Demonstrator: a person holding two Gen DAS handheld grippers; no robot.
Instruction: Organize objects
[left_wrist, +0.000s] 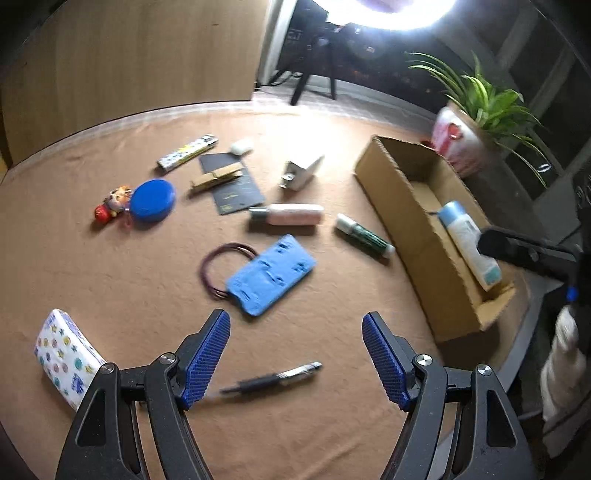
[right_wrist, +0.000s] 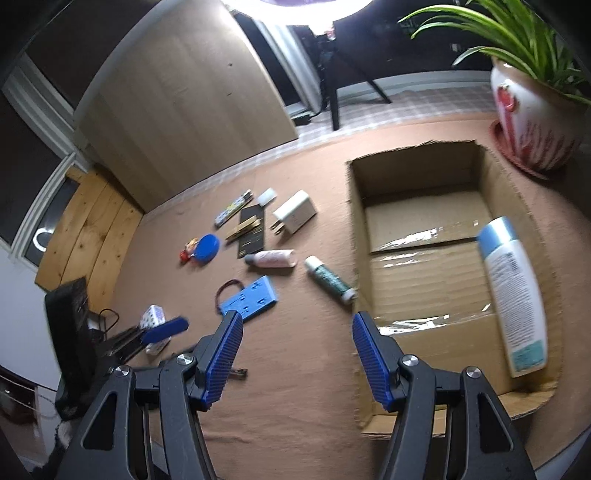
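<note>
Left gripper (left_wrist: 295, 350) jaws wide, nothing between the pads. Right gripper (right_wrist: 297, 349) jaws moderately apart, also empty, hovering beside the near-left corner of the box (right_wrist: 517, 404).

Only one thing is boxed so far: the white bottle (right_wrist: 515, 295), lying along the box's right wall. Everything else is loose on the tabletop (left_wrist: 110, 266).

Likely next pick is the pen (left_wrist: 271, 380). From the left wrist it lies on the tabletop just below and between the left jaws, clear of both pads. Its long axis runs roughly across the gap from pad to pad, tilted slightly up to the right. Closing as-is would catch it end-on, so I'd roll the wrist about a quarter turn, then drop.

The left hand is plainly nearer; from the right wrist the pen is mostly hidden behind the right gripper's left finger.

Next nearest for the left: the blue card (left_wrist: 271, 275), straight ahead. The right is better placed for the green tube (right_wrist: 330, 279), which lies near the box's left wall.
</note>
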